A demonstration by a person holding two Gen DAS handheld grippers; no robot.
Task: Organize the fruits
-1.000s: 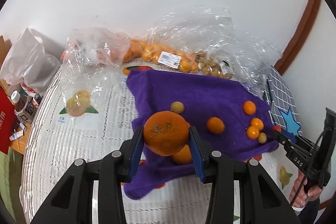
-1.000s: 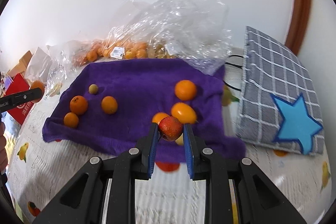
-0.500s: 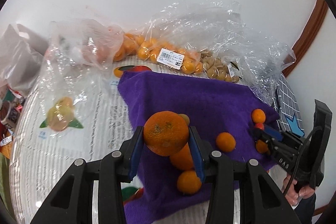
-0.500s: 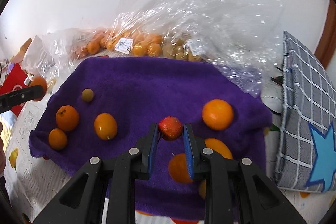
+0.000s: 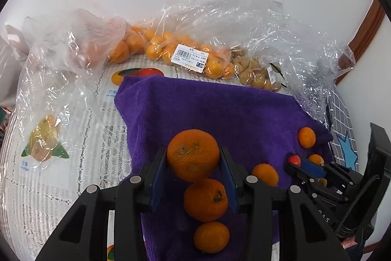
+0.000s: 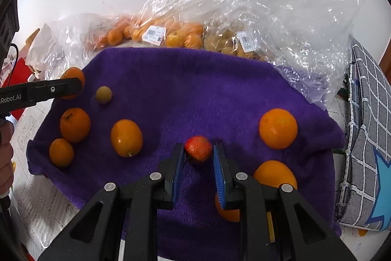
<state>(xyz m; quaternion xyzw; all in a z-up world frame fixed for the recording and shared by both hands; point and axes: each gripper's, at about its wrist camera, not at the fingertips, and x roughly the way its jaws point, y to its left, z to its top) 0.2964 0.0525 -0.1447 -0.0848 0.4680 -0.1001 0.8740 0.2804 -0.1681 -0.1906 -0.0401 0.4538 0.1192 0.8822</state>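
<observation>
My left gripper (image 5: 193, 163) is shut on a large orange (image 5: 193, 154) and holds it above the near left part of the purple cloth (image 5: 220, 109). Two oranges (image 5: 206, 199) lie on the cloth under it. My right gripper (image 6: 198, 155) stands around a small red fruit (image 6: 198, 149); its jaws have parted, with a gap on the right side, and the fruit sits low over the cloth (image 6: 195, 94). Several oranges (image 6: 126, 138) and a small green fruit (image 6: 103, 94) lie on the cloth. The right gripper also shows in the left wrist view (image 5: 297, 163).
Clear plastic bags of oranges (image 5: 171, 48) and pale brown fruit (image 5: 254, 72) lie along the far wall. A grey checked bag with a blue star (image 6: 366, 138) lies to the right of the cloth. A lace tablecloth (image 5: 61, 187) covers the table.
Both grippers moved forward over the cloth. The right gripper's jaws widened around the red fruit, which now sits lower. The left still holds the large orange.
</observation>
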